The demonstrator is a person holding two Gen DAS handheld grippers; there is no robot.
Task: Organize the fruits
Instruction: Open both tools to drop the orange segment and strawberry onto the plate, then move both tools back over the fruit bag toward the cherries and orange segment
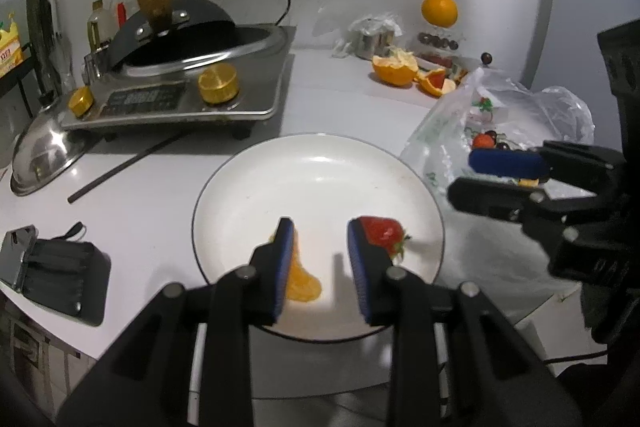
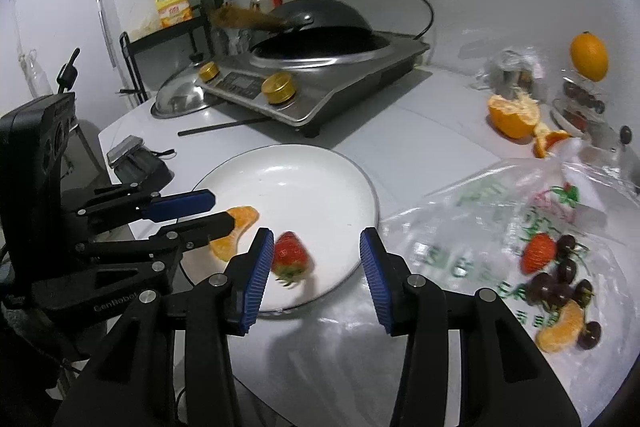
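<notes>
Blue-padded fingers (image 1: 284, 259) of the left gripper (image 1: 318, 263) are standing a little apart over the near part of the round white ceramic plate (image 1: 320, 171), gripping nothing; the peeled orange segment (image 1: 302, 281) is lying on the plate just beside the left pad, free of any squeeze. Over the plate's near right rim, the right gripper (image 2: 316, 267) is hanging with its jaws parted somewhat wider and empty, and the red strawberry with green leaves (image 2: 290, 253) is resting on the plate just beside its left pad. To the right, a crinkled clear plastic bag with green print (image 2: 480, 227) is lying on the white countertop (image 2: 400, 123), carrying a second strawberry (image 2: 538, 253), dark cherries (image 2: 560, 283) and another orange segment (image 2: 562, 329). Farther back, a torn-open orange peel (image 2: 514, 117) is sitting on the counter, with a whole orange (image 2: 589, 56) perched behind it. At the far left, a steel induction cooker with gold knobs (image 2: 320, 95) is holding a black wok (image 2: 320, 23).
</notes>
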